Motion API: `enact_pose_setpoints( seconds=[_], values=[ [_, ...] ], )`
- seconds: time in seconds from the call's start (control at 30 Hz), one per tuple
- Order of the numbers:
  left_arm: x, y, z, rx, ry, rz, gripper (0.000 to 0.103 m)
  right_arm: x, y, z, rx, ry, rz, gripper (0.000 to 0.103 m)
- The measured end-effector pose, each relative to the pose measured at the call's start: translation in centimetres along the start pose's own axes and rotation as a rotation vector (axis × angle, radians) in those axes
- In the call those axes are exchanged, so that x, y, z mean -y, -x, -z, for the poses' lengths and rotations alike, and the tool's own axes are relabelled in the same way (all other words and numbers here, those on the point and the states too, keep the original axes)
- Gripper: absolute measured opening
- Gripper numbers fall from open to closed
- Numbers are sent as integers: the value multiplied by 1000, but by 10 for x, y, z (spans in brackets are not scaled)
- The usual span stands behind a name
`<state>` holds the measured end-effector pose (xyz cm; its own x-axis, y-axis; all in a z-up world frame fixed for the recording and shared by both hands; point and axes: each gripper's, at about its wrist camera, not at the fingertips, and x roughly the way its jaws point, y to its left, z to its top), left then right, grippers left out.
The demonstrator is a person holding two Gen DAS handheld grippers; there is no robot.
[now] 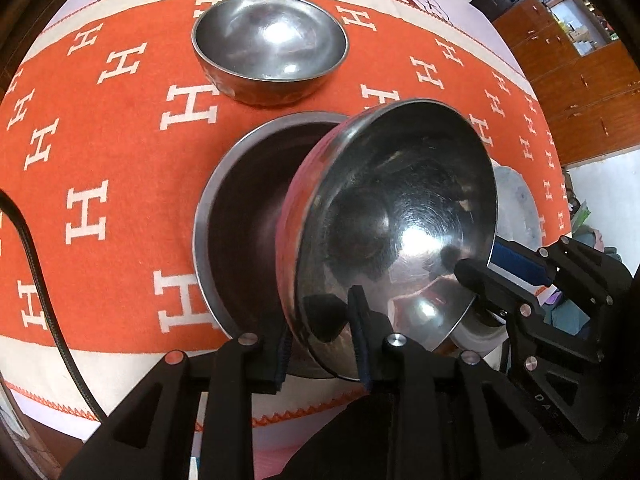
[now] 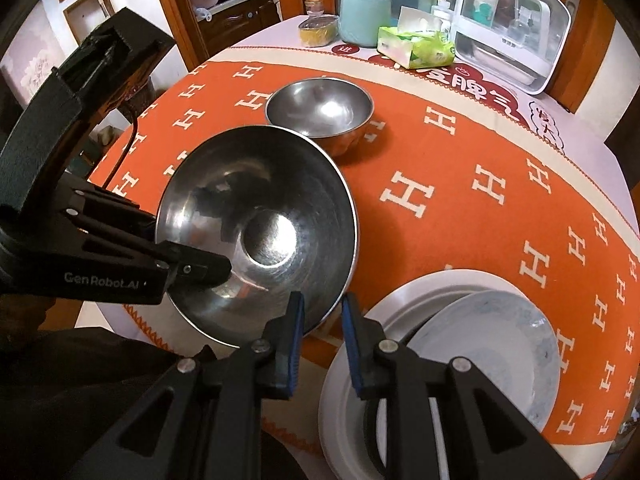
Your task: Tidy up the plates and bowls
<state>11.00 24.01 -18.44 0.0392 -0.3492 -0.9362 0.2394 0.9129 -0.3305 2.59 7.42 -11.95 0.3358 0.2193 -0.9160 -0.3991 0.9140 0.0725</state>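
Note:
A steel bowl (image 1: pixel 396 216) hangs tilted over a larger steel bowl (image 1: pixel 240 216) on the orange cloth. In the left wrist view my left gripper (image 1: pixel 322 344) straddles its near rim, one pad inside and one outside, shut on it. My right gripper (image 2: pixel 322 340) has the same bowl's (image 2: pixel 256 232) rim between its jaws, but cloth shows between the bowl and one pad, so it stands open. A third steel bowl (image 1: pixel 268 44) sits upright further back. A pale plate (image 2: pixel 500 352) lies on a white plate (image 2: pixel 352 392) by the right gripper.
At the table's far side stand a teal jar (image 2: pixel 364 16), a green tissue box (image 2: pixel 416 48), a white appliance (image 2: pixel 512 24) and a small glass jar (image 2: pixel 318 30). A black cable (image 1: pixel 40 280) trails over the cloth's left side. The near table edge lies just below the grippers.

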Motion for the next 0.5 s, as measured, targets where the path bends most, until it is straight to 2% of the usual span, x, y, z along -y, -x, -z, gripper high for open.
enact_pose_setpoints(
  seconds=[0.13,0.33,0.5],
  values=[
    [1,1,-2,3,-5,-45,45,-1,-2,-3,3,9,-3,21],
    [-2,13,-7,42,10,-51,52,1,-3,-10,14,21,-6,22],
    [-4,24,-12,66,15,-49,55,6,-3,-15,28,17,-14,33]
  ],
)
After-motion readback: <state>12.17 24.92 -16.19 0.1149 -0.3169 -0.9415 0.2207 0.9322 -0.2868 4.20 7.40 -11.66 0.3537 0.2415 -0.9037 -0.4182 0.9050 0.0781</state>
